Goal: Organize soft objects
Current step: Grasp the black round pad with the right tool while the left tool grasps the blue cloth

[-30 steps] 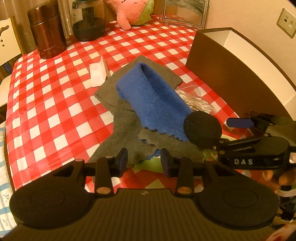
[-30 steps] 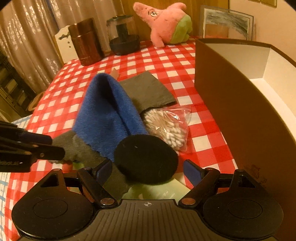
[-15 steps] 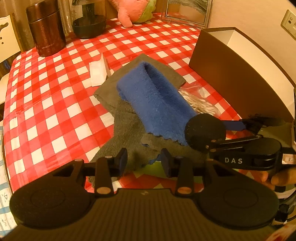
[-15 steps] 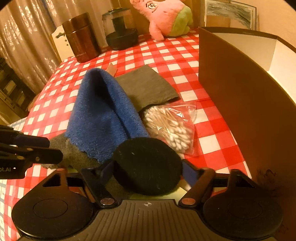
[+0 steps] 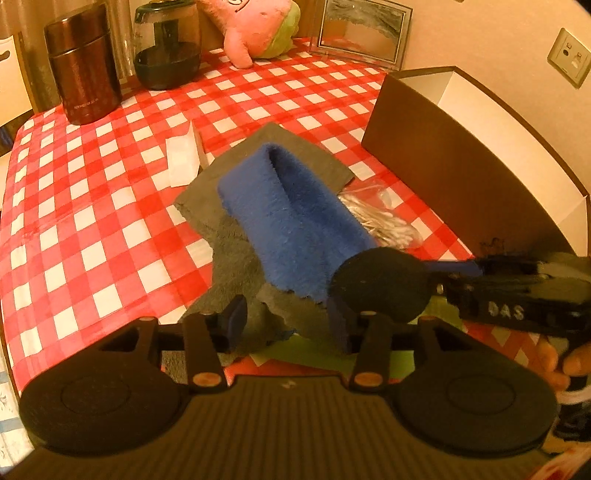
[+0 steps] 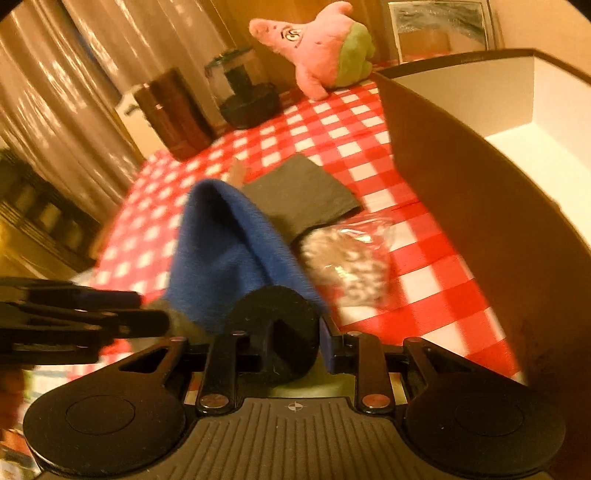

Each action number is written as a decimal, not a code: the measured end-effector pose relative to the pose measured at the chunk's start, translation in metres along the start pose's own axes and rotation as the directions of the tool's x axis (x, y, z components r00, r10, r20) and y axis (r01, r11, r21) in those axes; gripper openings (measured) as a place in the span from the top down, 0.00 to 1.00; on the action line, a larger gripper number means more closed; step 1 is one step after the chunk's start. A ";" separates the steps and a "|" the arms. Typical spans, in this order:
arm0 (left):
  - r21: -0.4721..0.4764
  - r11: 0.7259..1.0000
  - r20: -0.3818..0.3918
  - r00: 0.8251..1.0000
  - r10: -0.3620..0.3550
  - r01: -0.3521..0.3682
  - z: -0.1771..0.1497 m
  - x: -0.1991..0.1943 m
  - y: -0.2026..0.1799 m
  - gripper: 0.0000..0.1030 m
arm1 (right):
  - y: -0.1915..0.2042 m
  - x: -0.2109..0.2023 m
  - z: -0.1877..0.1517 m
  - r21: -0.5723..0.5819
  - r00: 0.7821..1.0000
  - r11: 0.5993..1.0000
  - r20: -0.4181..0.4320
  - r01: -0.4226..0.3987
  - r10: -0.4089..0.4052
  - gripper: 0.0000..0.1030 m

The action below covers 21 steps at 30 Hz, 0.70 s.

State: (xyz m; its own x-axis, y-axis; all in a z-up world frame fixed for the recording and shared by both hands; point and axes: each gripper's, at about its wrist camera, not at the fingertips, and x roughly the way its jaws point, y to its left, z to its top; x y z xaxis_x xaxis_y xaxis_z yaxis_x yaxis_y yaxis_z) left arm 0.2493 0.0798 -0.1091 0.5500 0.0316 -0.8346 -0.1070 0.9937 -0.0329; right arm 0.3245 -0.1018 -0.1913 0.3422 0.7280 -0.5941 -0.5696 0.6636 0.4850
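A black round pad (image 6: 275,325) sits bent between the fingers of my right gripper (image 6: 295,347), whose jaws are closing and pressing on it. In the left wrist view the same pad (image 5: 380,284) hangs at the tip of the right gripper (image 5: 439,277), just off the near end of a folded blue fleece cloth (image 5: 295,229). The blue cloth lies on a grey cloth (image 5: 236,258). My left gripper (image 5: 288,325) hovers over the grey cloth's near edge with its jaws opening and nothing gripped between them. A pink plush (image 5: 258,26) sits at the table's far edge.
A brown box with a white inside (image 5: 461,162) stands at the right. A bag of cotton swabs (image 5: 384,225) lies between it and the cloths. A brown canister (image 5: 83,74), a glass jar (image 5: 166,48), a picture frame (image 5: 362,33) and a white folded paper (image 5: 181,158) lie beyond.
The right jaws have come together on the black round pad, which now bends between them, and that gripper has rolled. The left jaws stand wider than before.
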 end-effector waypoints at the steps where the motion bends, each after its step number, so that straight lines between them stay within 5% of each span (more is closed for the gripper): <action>1: 0.001 1.000 -0.003 1.000 0.003 -0.003 -0.001 0.000 0.000 0.56 | 0.001 0.000 -0.002 -0.003 1.000 1.000 -0.013 -0.026 0.026 0.72; 7: -0.006 1.000 -0.009 1.000 0.014 -0.014 -0.007 -0.001 0.003 0.56 | 0.013 0.017 -0.017 -0.047 0.996 0.999 -0.089 0.006 -0.011 0.63; 9: -0.012 1.000 -0.010 1.000 0.019 -0.020 -0.010 -0.003 0.005 0.56 | 0.015 0.019 -0.019 -0.048 0.996 0.999 -0.091 -0.009 0.005 0.44; 11: -0.021 0.999 -0.012 1.000 0.025 -0.025 -0.012 -0.004 0.008 0.56 | 0.020 0.019 -0.021 -0.067 0.997 0.998 -0.077 0.005 -0.010 0.38; 21: -0.055 0.998 -0.021 0.999 0.043 -0.044 -0.025 -0.007 0.020 0.56 | 0.045 0.037 -0.027 -0.282 0.993 0.955 -0.047 0.088 -0.105 0.25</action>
State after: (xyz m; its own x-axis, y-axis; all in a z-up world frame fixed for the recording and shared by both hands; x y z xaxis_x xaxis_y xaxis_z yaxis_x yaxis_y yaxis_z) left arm 0.2227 0.0971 -0.1175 0.5275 0.0719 -0.8465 -0.1761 0.9840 -0.0262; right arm 0.2913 -0.0496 -0.2084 0.3648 0.6457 -0.6708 -0.7249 0.6491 0.2306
